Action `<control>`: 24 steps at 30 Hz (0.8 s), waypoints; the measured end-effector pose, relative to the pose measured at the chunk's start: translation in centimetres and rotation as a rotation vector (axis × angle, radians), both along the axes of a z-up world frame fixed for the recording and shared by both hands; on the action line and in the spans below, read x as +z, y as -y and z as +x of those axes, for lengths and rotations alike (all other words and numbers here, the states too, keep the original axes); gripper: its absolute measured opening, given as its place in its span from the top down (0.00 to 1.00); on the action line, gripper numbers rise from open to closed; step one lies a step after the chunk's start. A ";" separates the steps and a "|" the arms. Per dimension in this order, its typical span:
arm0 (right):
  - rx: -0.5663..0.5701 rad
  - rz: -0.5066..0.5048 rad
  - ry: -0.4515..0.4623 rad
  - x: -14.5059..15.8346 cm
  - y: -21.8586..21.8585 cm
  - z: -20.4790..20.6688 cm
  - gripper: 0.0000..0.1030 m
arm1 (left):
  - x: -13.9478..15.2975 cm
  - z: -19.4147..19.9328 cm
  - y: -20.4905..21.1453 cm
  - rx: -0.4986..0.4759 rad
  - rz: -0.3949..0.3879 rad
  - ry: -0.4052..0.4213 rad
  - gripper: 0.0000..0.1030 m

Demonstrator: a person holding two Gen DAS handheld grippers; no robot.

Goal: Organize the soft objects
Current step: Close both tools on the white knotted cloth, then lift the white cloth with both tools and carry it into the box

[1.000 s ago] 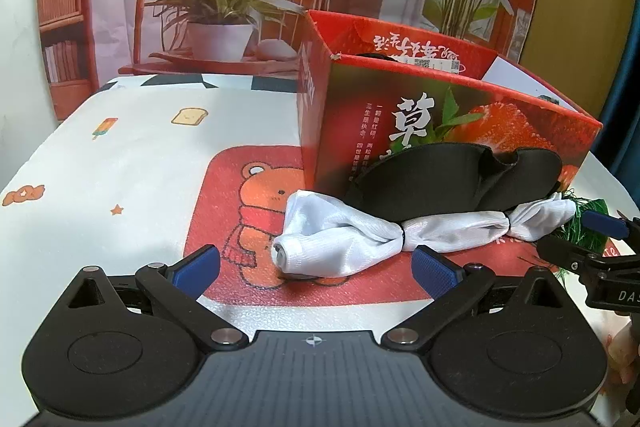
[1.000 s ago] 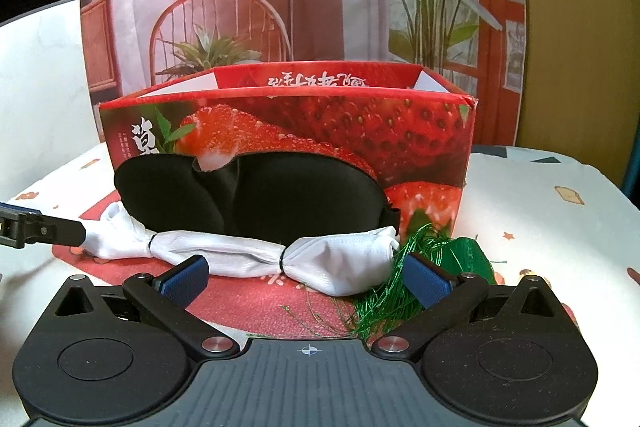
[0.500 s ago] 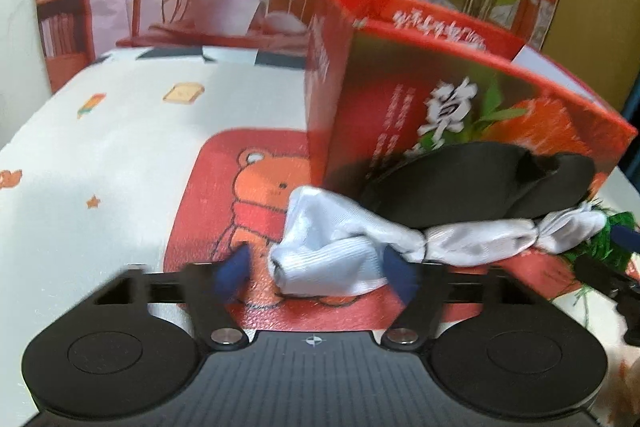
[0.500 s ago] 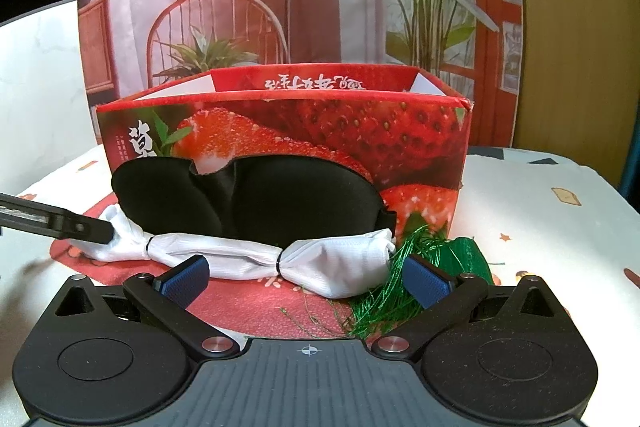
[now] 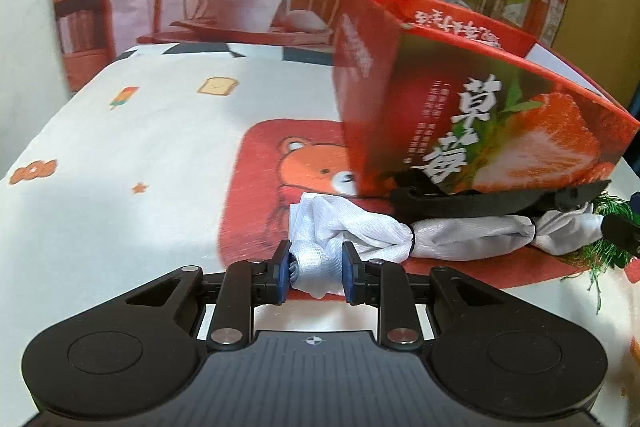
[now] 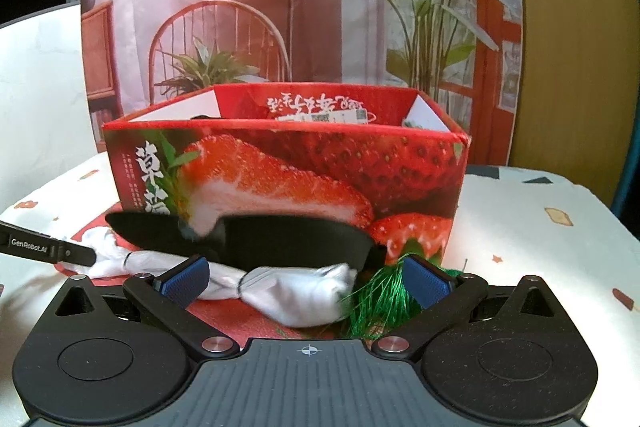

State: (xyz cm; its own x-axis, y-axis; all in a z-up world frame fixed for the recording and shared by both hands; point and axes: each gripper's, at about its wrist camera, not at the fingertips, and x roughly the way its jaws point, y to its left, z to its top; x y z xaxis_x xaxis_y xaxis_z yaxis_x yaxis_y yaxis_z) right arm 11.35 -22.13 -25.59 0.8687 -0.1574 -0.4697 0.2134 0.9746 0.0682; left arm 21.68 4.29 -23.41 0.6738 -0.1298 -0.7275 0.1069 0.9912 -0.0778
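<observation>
Three soft things crowd the foot of the red strawberry-printed cardboard box (image 6: 288, 183), which stands open-topped at mid-frame in the right wrist view and fills the upper right of the left wrist view: a black padded sleep mask (image 6: 256, 239) propped against the box's front wall, a long white fabric bundle cinched by thin bands (image 5: 400, 239) lying just in front of the mask, and a tangle of green shiny thread (image 6: 376, 303) touching the bundle's far end at the lower centre-right of the right wrist view. All rest on a white tablecloth printed with a red bear panel (image 5: 120, 155), with a printed backdrop of a chair, lamp and potted plants (image 6: 280, 7) behind. The bundle's long axis runs across both frames, parallel to the box front. In the left wrist view the left gripper (image 5: 316, 277) sits low at the bottom centre, its blue-padded jaws drawn narrow and pinching the bundle's frayed left end. The right gripper (image 6: 308, 283) hovers at the bottom of its own view, jaws spread wide on either side of the bundle's other end and the green thread, gripping nothing.
</observation>
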 end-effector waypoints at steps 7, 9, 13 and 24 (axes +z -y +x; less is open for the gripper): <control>0.024 -0.004 0.002 0.5 -0.7 0.2 0.01 | 0.3 -0.6 -2.2 0.044 0.025 -0.006 0.74; 0.033 -0.006 0.001 0.5 -1.0 0.3 0.01 | 0.3 -0.5 -2.9 0.064 0.023 -0.006 0.73; 0.052 -0.005 -0.006 0.4 -1.5 0.6 0.01 | 0.3 -0.3 -3.7 0.098 0.017 -0.003 0.73; 0.124 0.043 -0.050 -0.3 -2.3 1.5 0.23 | -0.2 -0.8 -3.7 0.106 0.008 0.020 0.71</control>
